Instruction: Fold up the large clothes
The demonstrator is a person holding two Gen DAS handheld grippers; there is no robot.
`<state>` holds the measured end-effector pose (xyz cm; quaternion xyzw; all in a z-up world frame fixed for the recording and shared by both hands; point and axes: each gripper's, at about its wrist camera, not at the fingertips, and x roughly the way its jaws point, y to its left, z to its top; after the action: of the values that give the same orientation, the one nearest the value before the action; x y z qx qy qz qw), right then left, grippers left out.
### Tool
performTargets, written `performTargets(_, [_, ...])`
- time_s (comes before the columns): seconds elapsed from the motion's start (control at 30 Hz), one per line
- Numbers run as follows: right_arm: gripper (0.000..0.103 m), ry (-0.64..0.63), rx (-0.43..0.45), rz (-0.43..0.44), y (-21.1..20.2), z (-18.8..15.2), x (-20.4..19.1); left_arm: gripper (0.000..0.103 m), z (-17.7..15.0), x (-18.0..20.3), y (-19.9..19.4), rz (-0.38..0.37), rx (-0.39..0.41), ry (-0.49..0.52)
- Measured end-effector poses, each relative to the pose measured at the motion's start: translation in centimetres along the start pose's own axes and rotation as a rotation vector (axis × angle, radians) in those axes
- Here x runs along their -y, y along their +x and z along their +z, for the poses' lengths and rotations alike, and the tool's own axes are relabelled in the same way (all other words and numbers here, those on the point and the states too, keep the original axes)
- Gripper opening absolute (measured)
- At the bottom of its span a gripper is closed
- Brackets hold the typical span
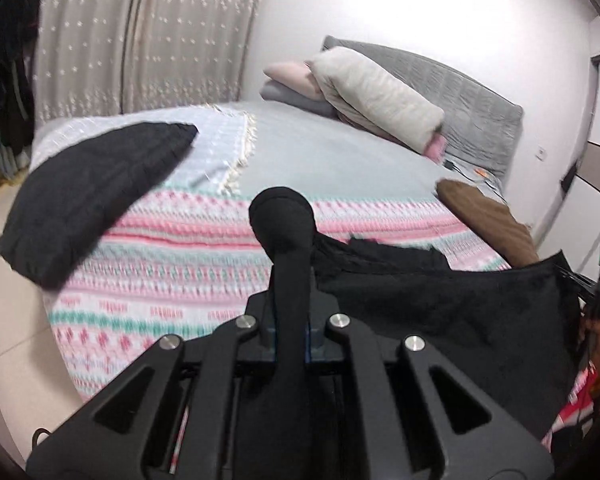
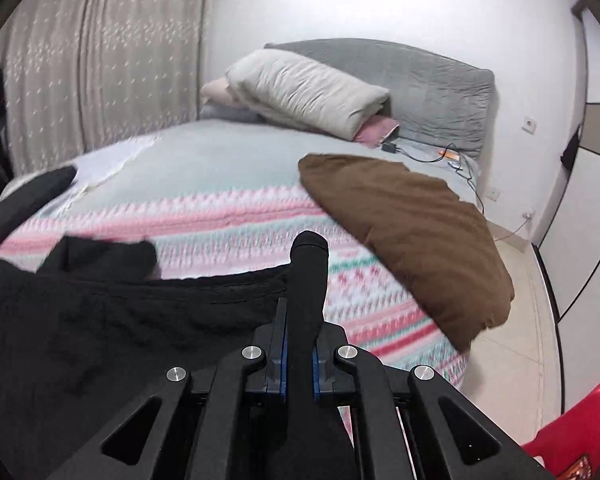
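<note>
Left tool [image 1: 283, 216]: jaws pinched nearly together on a bunched corner of the black garment [image 1: 440, 304]; cloth wraps the fingers and rises past the tips as a rounded knob. Right tool [image 2: 309, 258]: likewise clamped tight on the opposite corner of the same garment [image 2: 120, 320], fabric covering the fingers.

Between the two tools the garment's top edge runs as a taut, slightly sagging line, held clear above the bed [image 1: 340, 152]; the rest of the cloth hangs down toward the near edge of the bed. Part of it appears to fold back behind the held edge.

Under it, the striped blanket [image 1: 172, 264], pink, white and teal, covers the near half of the bed. Left of the garment, a folded black item [image 1: 88, 196] lies at the bed's corner, partly over a pale fringed throw [image 1: 220, 148]. Right of it, a brown cloth [image 2: 412, 236] drapes over the bed's right edge.

Further back: a cream duvet roll [image 2: 304, 92] on pink pillows against the grey headboard [image 2: 432, 80]. Patterned curtain [image 1: 140, 32] at left. Red plastic chair [image 2: 572, 428] at near right.
</note>
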<state>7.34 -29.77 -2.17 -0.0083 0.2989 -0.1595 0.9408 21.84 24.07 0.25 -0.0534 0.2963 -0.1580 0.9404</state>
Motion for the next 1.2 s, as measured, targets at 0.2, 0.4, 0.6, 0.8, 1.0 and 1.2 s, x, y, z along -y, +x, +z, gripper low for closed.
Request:
performTargets(0.2, [0.006, 0.013, 0.049, -0.064, 3.8, 5.5, -2.0, 0.008, 4.3, 0.1, 5.2, 0.086, 0.030, -0.029])
performTargets(0.4, [0.007, 0.014, 0.019, -0.103, 9.5, 8.7, -4.0, 0.008, 5.2, -1.4, 11.0, 0.142, 0.008, -0.083])
performTargets(0.6, [0.007, -0.009, -0.100, -0.121, 16.5, 7.4, -5.1, 0.009, 1.9, -3.2, 17.1, 0.189, -0.123, -0.080])
performTargets(0.8, [0.012, -0.031, -0.272, -0.092, 21.9, 3.3, -5.1, 0.023, -0.8, -6.2, 20.0, 0.191, -0.243, -0.187])
performTargets(1.0, [0.052, 0.050, -0.334, -0.062, 21.4, 2.6, -3.2, 0.073, -0.2, -6.0, 17.8, 0.239, -0.229, -0.196])
performTargets(1.2, [0.072, 0.025, -0.230, 0.006, 16.1, 3.6, -5.5, 0.084, 0.6, 1.2, 15.1, 0.199, -0.238, 0.035])
